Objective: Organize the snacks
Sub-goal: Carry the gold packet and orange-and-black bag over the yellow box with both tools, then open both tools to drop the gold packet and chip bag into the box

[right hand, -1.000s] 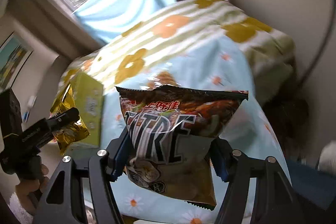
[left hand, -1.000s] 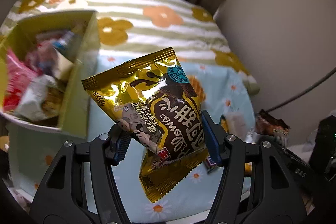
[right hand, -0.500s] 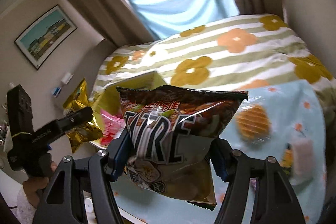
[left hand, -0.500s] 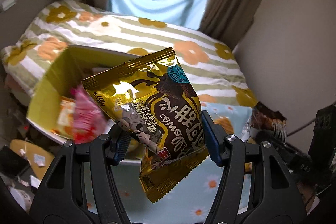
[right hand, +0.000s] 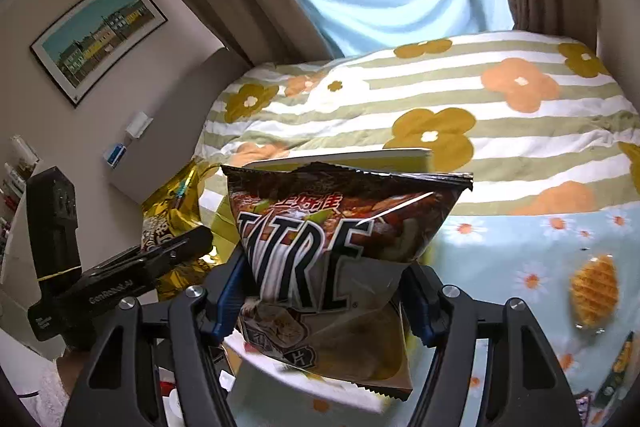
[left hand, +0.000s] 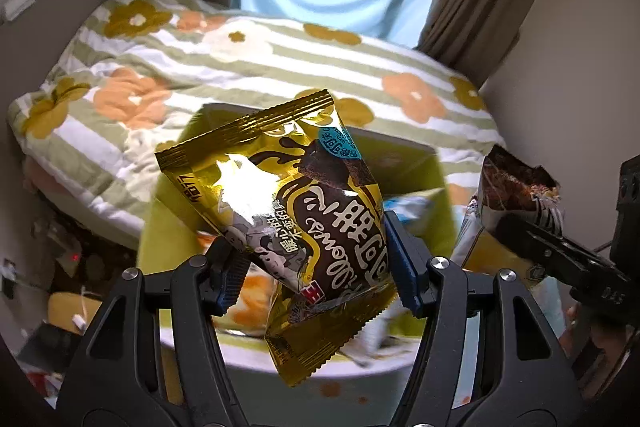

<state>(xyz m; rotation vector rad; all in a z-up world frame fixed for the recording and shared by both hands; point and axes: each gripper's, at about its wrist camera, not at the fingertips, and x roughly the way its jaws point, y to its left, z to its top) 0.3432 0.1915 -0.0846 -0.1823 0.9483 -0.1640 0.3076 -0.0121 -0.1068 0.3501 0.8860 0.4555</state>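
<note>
Left gripper (left hand: 316, 277) clamps a gold chocolate-snack packet (left hand: 288, 211) between its blue pads, the packet tilted in the air above a yellow-green box (left hand: 168, 227) that already holds blurred wrappers. Right gripper (right hand: 324, 301) pinches a dark chip bag (right hand: 340, 227) by its lower half, top seal up, in front of the same box's rim (right hand: 360, 155). Beyond lie a light-blue daisy sheet (right hand: 520, 239) with a waffle-like snack (right hand: 594, 289) on it, then a striped floral quilt (left hand: 248, 67), brown curtains and the window.
</note>
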